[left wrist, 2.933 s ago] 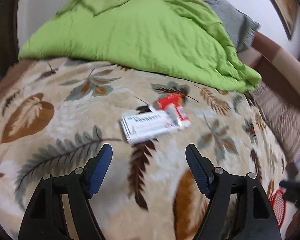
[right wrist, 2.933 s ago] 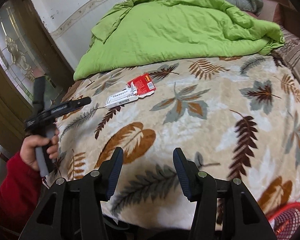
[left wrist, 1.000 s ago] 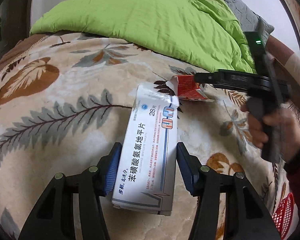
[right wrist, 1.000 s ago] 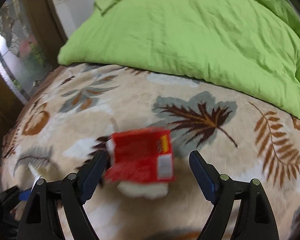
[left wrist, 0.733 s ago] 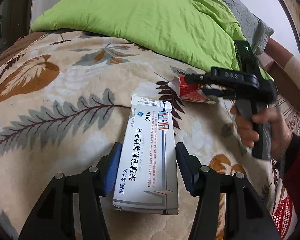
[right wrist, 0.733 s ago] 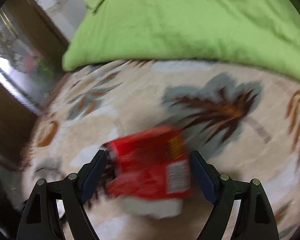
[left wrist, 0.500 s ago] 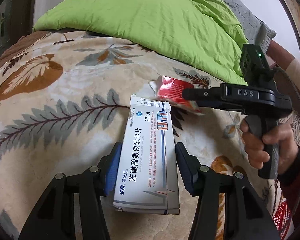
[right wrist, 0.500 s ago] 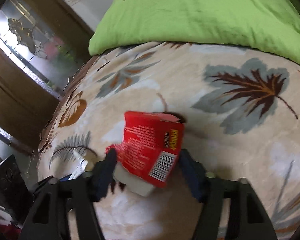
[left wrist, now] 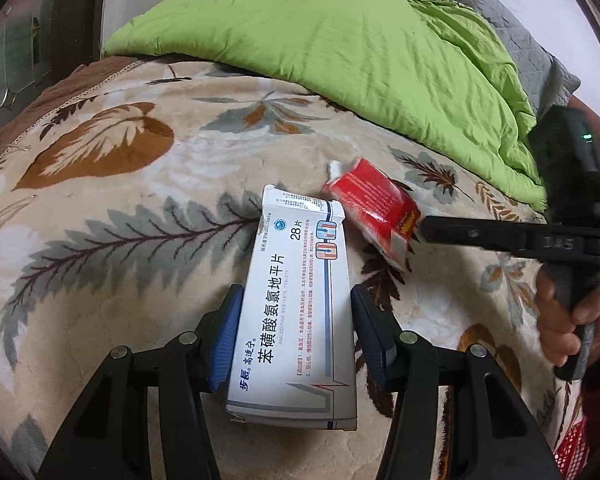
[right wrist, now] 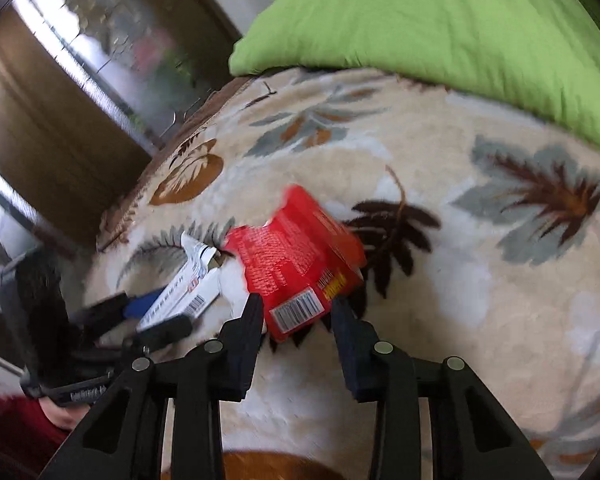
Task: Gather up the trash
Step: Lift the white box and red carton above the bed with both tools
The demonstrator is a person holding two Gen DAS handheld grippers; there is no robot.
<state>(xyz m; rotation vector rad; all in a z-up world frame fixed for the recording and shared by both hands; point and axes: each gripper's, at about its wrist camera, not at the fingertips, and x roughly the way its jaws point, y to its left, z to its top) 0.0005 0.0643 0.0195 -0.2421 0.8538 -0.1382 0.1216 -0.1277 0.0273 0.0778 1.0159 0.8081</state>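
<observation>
A white medicine box [left wrist: 296, 312] with blue print lies on the leaf-patterned blanket [left wrist: 120, 208]. My left gripper [left wrist: 294, 332] is shut on it, one blue pad on each long side. A crumpled red packet [left wrist: 374, 212] sits just beyond the box. My right gripper [right wrist: 298, 316] is shut on the red packet [right wrist: 300, 260] at its barcode end and holds it tilted. In the right wrist view the white box [right wrist: 188, 292] and the left gripper's fingers [right wrist: 140, 306] show at the left. The right gripper's arm [left wrist: 500, 236] shows in the left wrist view.
A rumpled green quilt [left wrist: 340, 40] covers the far part of the bed. A grey quilt [left wrist: 540, 64] lies behind it. A red mesh basket [left wrist: 572, 452] shows at the lower right edge. A dark wooden door with glass [right wrist: 60, 100] stands left of the bed.
My right gripper has closed on the red packet and tipped it. My left gripper has stayed shut on the white box, which has barely moved.
</observation>
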